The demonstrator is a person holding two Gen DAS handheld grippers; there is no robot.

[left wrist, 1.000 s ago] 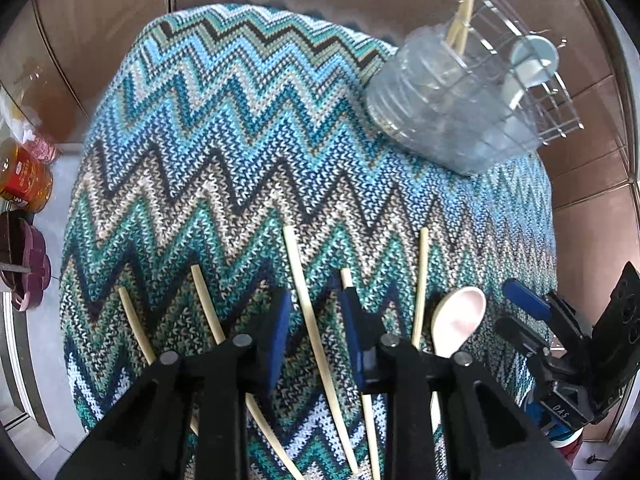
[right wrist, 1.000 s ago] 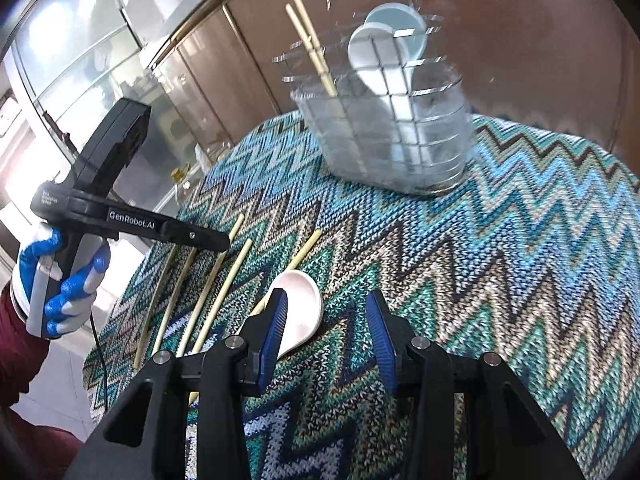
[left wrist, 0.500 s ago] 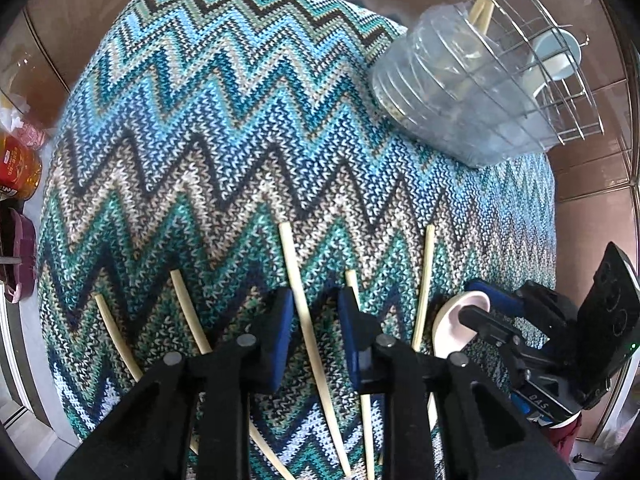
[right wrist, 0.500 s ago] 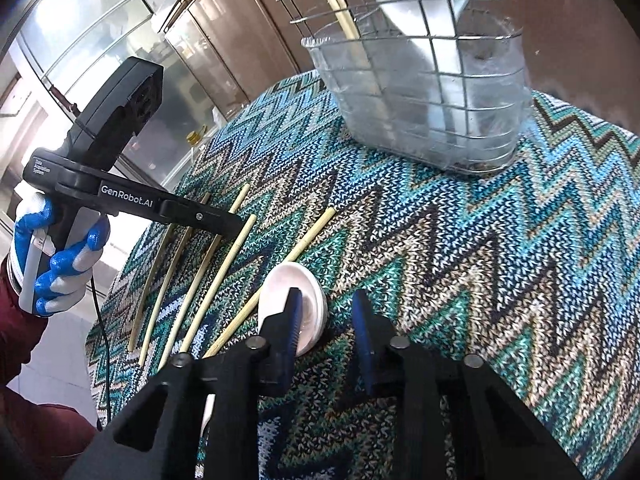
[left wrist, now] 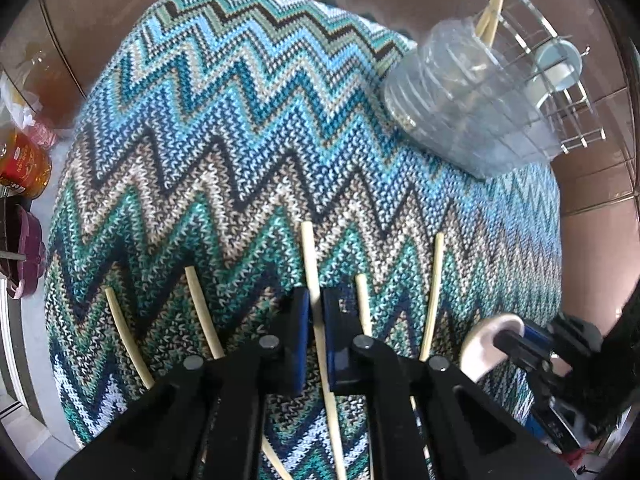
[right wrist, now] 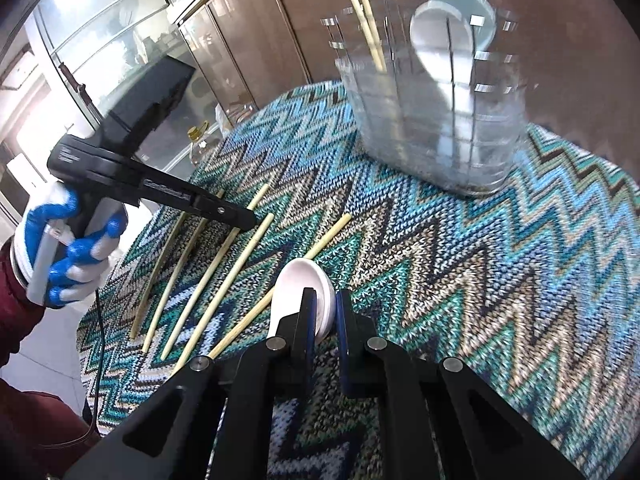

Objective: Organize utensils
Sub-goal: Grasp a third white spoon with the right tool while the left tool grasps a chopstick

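Taking the clear utensil holder (left wrist: pixel 472 108) at the far right of the table (left wrist: pixel 240 128) as the landmark, everything loose lies on the near side of it, on the zigzag knit cloth. Farthest left of the holder, off the table's edge, stand a red-labelled jar (left wrist: pixel 24 164) and a dark purple dish (left wrist: pixel 22 248). Next come two pale chopsticks (left wrist: pixel 128 336), lying side by side on the cloth, well apart from the holder. Then the left gripper (left wrist: pixel 316 312): its blue-padded fingers (left wrist: pixel 300 320) are closed in on a single chopstick (left wrist: pixel 312 264), which runs straight between them and points toward the holder's side of the table. Two more chopsticks (left wrist: pixel 434 288) lie just right of it, nearer the holder. Closest below the holder is the white spoon (right wrist: pixel 304 292), its bowl tilted up on edge; the right gripper (right wrist: pixel 324 320) has its fingers (right wrist: pixel 308 320) nearly together, pinching the bowl's rim. From the right wrist view the spoon touches one chopstick lying diagonally beside it. Inside the holder itself stand two chopsticks (right wrist: pixel 364 12) on the left and two spoons (right wrist: pixel 444 40) on the right, upright against the wire frame.
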